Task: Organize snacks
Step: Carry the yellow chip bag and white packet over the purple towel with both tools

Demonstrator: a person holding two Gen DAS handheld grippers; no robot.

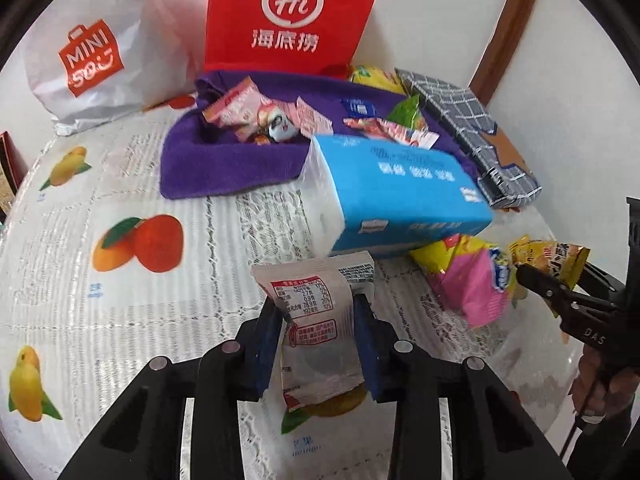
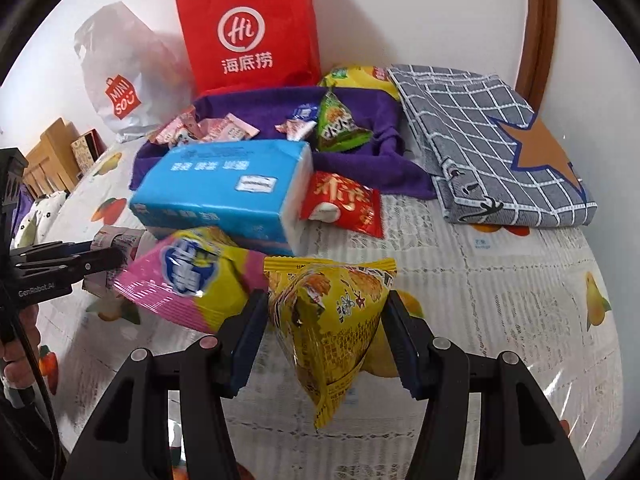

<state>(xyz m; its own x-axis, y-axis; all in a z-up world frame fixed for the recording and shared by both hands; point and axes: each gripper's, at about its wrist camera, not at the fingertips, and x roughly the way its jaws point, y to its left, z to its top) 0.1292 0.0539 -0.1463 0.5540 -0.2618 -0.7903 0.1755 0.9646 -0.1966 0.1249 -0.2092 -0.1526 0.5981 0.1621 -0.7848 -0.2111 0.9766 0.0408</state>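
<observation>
My left gripper point(image 1: 318, 316) is shut on a white snack packet point(image 1: 316, 320) with red print, held above the tablecloth. My right gripper point(image 2: 326, 316) is shut on a yellow triangular snack bag point(image 2: 332, 320), also held up. Each gripper shows in the other view: the right one point(image 1: 556, 280) and the left one point(image 2: 108, 258). A purple cloth basket point(image 1: 224, 160) near the back holds several pink packets point(image 1: 236, 108); in the right wrist view the basket point(image 2: 360, 168) also holds a green triangular bag point(image 2: 338, 124). A pink-and-yellow bag point(image 2: 192, 280) and a red packet point(image 2: 344, 204) lie on the table.
A blue tissue pack point(image 1: 400, 196) lies in front of the basket. A red paper bag point(image 1: 292, 12) and a white Miniso bag point(image 1: 92, 52) stand at the back wall. A folded grey checked cloth point(image 2: 492, 140) lies at the right. The fruit-print tablecloth point(image 1: 120, 280) covers the table.
</observation>
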